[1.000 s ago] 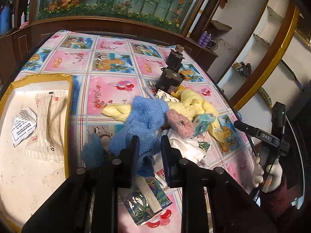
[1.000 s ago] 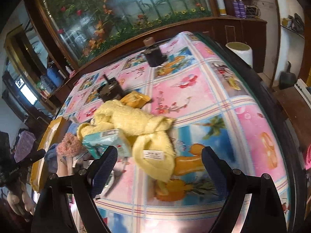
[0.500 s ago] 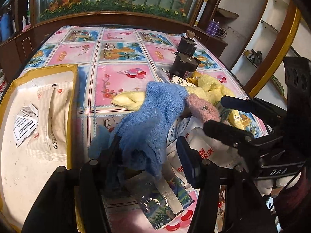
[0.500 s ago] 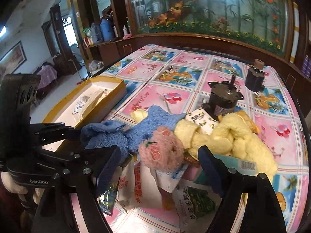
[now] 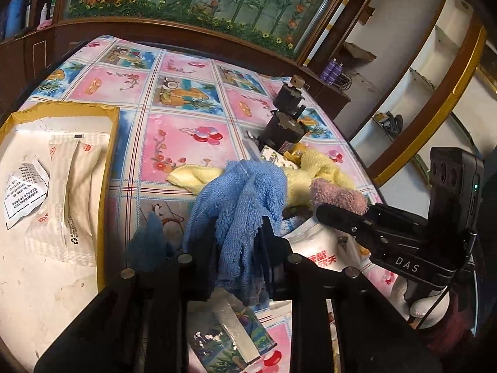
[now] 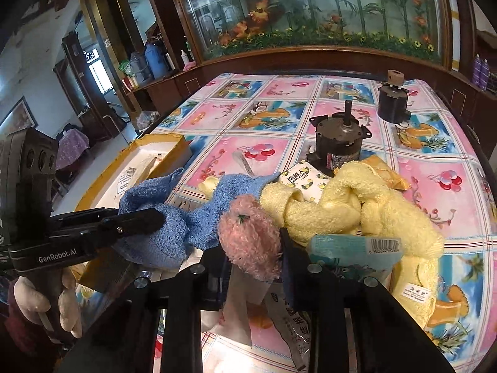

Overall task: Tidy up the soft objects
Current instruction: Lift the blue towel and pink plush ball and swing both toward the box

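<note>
My left gripper [image 5: 240, 242] is shut on a blue terry towel [image 5: 242, 192], which stands bunched up between its fingers. In the right wrist view the same towel [image 6: 164, 217] hangs from the left gripper [image 6: 146, 220]. My right gripper [image 6: 251, 248] is shut on a pink fluffy ball-like soft thing [image 6: 251, 236]. From the left wrist view that pink thing [image 5: 338, 195] sits on top of the right gripper [image 5: 329, 213]. A knotted yellow towel [image 6: 357, 205] lies on the tablecloth just behind both.
A shallow box with a yellow rim [image 5: 110, 161] holds white packets at the left. Two dark motors [image 6: 338, 143] [image 6: 393, 102] stand behind the towels. A teal tissue pack [image 6: 351, 251] and several plastic packets [image 5: 320, 248] lie under the grippers. The table edge is at the right.
Both grippers went from open to shut: the left on the blue towel, the right on the pink fluffy thing. The right gripper swung left from the yellow towel to the pile's middle.
</note>
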Available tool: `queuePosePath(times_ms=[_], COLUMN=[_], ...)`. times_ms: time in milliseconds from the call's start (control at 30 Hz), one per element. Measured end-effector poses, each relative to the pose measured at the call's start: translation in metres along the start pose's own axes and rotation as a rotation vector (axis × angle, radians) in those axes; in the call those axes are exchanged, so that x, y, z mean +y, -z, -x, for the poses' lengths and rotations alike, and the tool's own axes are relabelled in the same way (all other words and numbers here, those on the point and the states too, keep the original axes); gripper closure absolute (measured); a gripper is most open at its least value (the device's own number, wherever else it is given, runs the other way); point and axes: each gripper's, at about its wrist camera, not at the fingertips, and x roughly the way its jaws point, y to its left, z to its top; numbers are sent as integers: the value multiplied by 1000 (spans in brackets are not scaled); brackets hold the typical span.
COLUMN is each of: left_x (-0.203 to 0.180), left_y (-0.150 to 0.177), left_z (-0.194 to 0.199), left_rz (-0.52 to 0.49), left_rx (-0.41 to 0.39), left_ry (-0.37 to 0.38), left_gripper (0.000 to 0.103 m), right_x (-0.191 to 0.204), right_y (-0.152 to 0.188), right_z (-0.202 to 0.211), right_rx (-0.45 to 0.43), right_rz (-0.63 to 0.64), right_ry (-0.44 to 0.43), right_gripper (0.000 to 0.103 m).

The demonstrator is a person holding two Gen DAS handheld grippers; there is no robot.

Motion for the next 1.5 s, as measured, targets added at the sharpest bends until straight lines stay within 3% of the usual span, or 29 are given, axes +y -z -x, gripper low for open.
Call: queuePosePath(times_ms=[333, 567, 667, 767, 900, 1067, 1200, 1267, 1433, 1500], left_x=[-23, -19, -15, -11, -17, -29, -39, -45, -60, -58], left_y=[2, 8, 12, 24, 49, 82, 88, 87, 86, 87], left_z=[75, 119, 130, 128, 104, 63, 47, 41, 15, 7], left_rz=[-2, 19, 14, 3, -68, -113, -118, -134, -192, -176], left_rx=[-119, -204, -227, -201, -123, 17, 25, 16, 58, 77], left_ry=[109, 151, 142, 140, 45, 30, 13, -16, -94, -80], left_gripper=[82, 82, 82, 82, 81, 59, 41, 28, 28, 34], right_x=[-5, 2, 2, -3, -21, -49, -61, -63, -62, -60], right_y=[6, 8, 13, 32, 62, 79, 83, 84, 88, 93], right_z=[49, 77, 74, 58, 40, 40, 44, 43, 33, 37], right_rx=[-70, -117, -91, -32, 34, 45, 32, 31, 68, 65], right_rz=[-63, -79, -83, -97, -154, -230, -252, -252, -252, -241], right_ry=[-17, -27, -21, -9, 21, 47, 64, 64, 60, 57], right_gripper=[75, 72, 71, 72, 71, 70, 49, 48, 48, 48])
